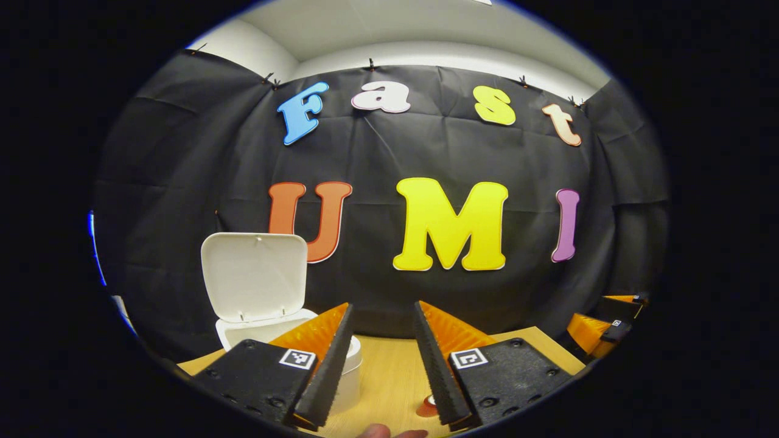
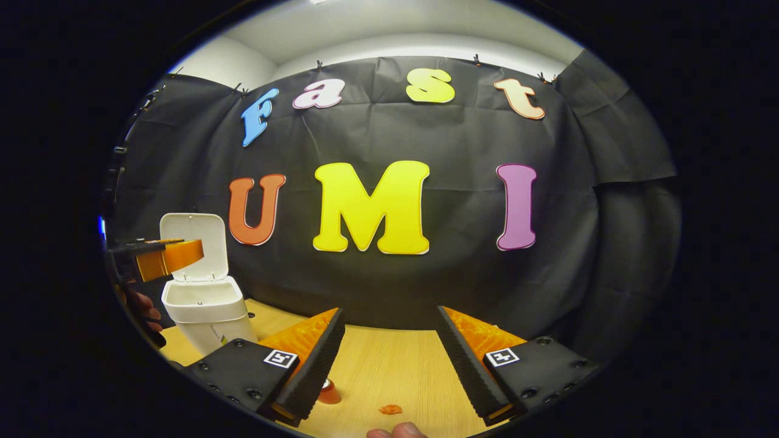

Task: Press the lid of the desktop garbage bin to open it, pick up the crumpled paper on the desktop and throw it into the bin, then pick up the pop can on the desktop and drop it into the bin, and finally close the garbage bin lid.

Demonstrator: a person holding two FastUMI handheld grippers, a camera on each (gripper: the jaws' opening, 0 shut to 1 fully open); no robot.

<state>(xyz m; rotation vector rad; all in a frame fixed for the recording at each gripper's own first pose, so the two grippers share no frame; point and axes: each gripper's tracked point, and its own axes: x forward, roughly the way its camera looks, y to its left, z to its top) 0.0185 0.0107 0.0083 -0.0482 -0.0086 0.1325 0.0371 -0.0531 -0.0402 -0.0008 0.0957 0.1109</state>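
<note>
Both grippers were raised above the wooden desktop point(image 2: 389, 365) with fingers parted wide and nothing between them — a posture suited to the reach for the next item. The left gripper point(image 1: 380, 359) hung just right of the garbage bin point(image 1: 268, 334), whose lid point(image 1: 254, 277) stood upright and open, hinged at the back, so the mouth was free to receive waste. The right gripper point(image 2: 389, 359) was held well to the right of the bin. The pop can point(image 2: 329, 392) lay just below and inside its left finger, while a small orange scrap point(image 2: 390, 409) — possibly the crumpled paper, too small to tell — lay below the gap between the fingers. Judged from this layout, neither item had yet reached the bin.
</note>
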